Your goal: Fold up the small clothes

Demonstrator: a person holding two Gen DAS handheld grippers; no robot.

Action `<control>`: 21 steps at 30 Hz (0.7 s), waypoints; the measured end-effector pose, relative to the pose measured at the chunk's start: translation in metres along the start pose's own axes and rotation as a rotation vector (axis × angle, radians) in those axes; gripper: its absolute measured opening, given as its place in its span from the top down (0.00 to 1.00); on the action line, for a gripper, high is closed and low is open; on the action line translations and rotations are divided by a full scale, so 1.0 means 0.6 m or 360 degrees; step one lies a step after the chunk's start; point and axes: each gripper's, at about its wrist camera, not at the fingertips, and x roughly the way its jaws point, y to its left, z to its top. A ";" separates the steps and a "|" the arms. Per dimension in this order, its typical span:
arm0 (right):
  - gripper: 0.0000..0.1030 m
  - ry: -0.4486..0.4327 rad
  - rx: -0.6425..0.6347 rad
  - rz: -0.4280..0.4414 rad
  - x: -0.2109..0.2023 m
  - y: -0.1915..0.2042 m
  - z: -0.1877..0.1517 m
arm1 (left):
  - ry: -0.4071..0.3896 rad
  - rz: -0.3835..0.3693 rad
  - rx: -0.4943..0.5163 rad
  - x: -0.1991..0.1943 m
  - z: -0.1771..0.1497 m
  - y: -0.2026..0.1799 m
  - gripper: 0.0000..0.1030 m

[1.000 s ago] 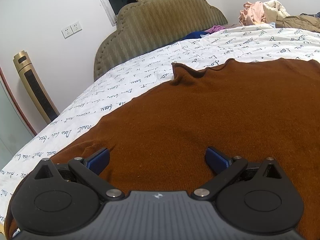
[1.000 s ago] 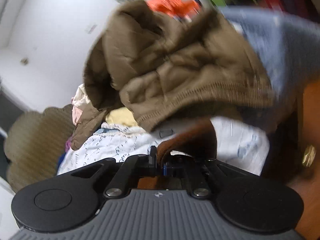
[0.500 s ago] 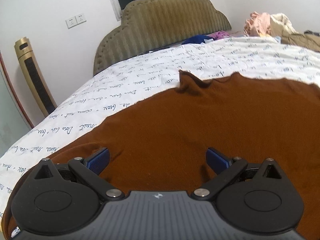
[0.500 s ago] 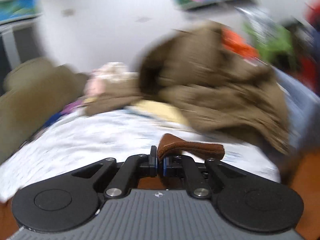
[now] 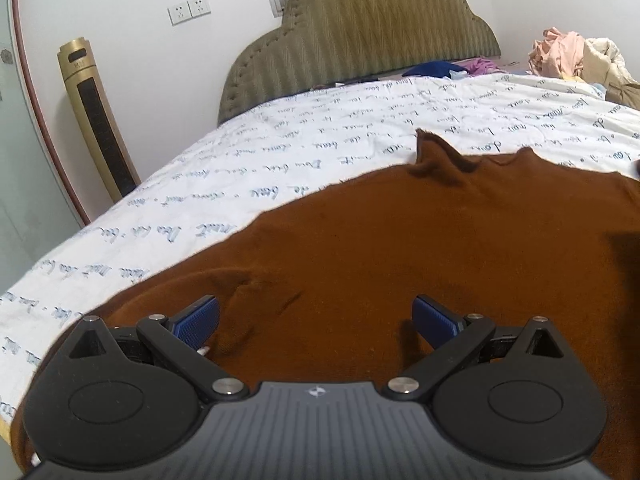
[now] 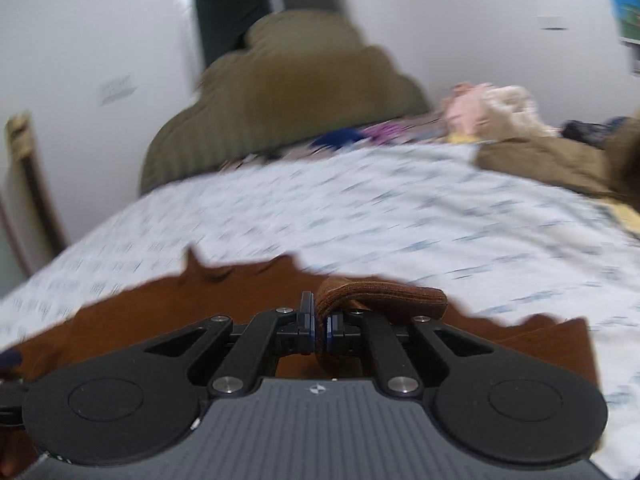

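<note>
Even indoor light; right view motion-blurred

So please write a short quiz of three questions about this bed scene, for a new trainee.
1. True or false: the left gripper is open above the brown garment.
2. What does the right gripper pinch? A) the white printed bedsheet B) a ribbed edge of the brown garment C) nothing
3. Fill in: beside the padded headboard stands a gold ____ fan.

Key: 1 true; 2 B; 3 tower
</note>
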 end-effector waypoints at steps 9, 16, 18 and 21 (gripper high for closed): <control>0.89 0.0174 -0.0113 0.0096 0.060 0.083 -0.020 | 0.0051 -0.0092 -0.0047 0.020 -0.020 -0.005 0.00; 0.89 0.0221 -0.0068 0.0128 0.080 0.087 -0.020 | 0.0089 -0.0161 -0.0132 0.028 -0.024 0.008 0.00; 0.89 0.0221 -0.0065 0.0158 0.083 0.095 -0.017 | 0.0089 -0.0167 -0.0135 0.027 -0.025 0.009 0.00; 0.89 0.0248 -0.0120 0.0198 0.091 0.117 -0.018 | 0.0097 -0.0175 -0.0121 0.029 -0.024 0.007 0.00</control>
